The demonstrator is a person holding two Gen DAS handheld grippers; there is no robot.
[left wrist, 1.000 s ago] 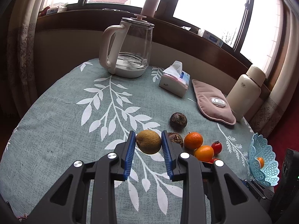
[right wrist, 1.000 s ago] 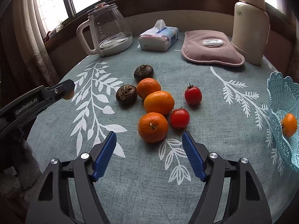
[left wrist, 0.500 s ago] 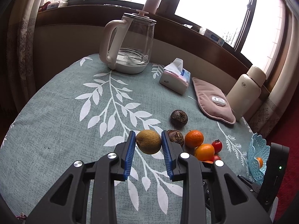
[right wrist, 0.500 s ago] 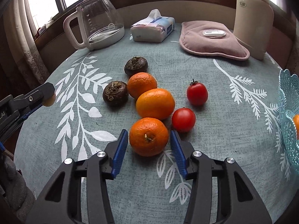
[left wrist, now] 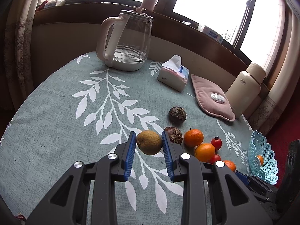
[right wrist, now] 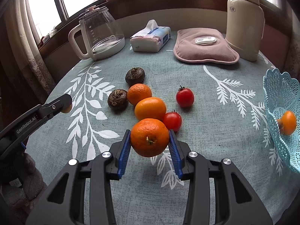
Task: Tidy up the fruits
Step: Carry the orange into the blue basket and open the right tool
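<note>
My left gripper (left wrist: 149, 144) is shut on a yellow-brown round fruit (left wrist: 149, 144) and holds it above the tablecloth. My right gripper (right wrist: 149, 137) is shut on an orange (right wrist: 149, 137) at the near end of the fruit cluster. Behind it lie two more oranges (right wrist: 150, 108) (right wrist: 139, 94), two red tomatoes (right wrist: 184, 97) (right wrist: 172, 121) and two dark brown round fruits (right wrist: 117, 99) (right wrist: 135, 75). A light-blue lattice basket (right wrist: 281, 97) at the right edge holds one small orange fruit (right wrist: 287, 122). The left gripper also shows in the right wrist view (right wrist: 63, 104).
A glass kettle (right wrist: 99, 34), a tissue pack (right wrist: 151, 37), a pink heating pad (right wrist: 204, 49) and a cream thermos (right wrist: 243, 20) stand along the back of the round table (right wrist: 215, 131). A wooden window ledge runs behind them.
My right gripper moved forward and closed on the nearest orange. My left gripper kept its hold on the yellow-brown fruit and shifted slightly.
</note>
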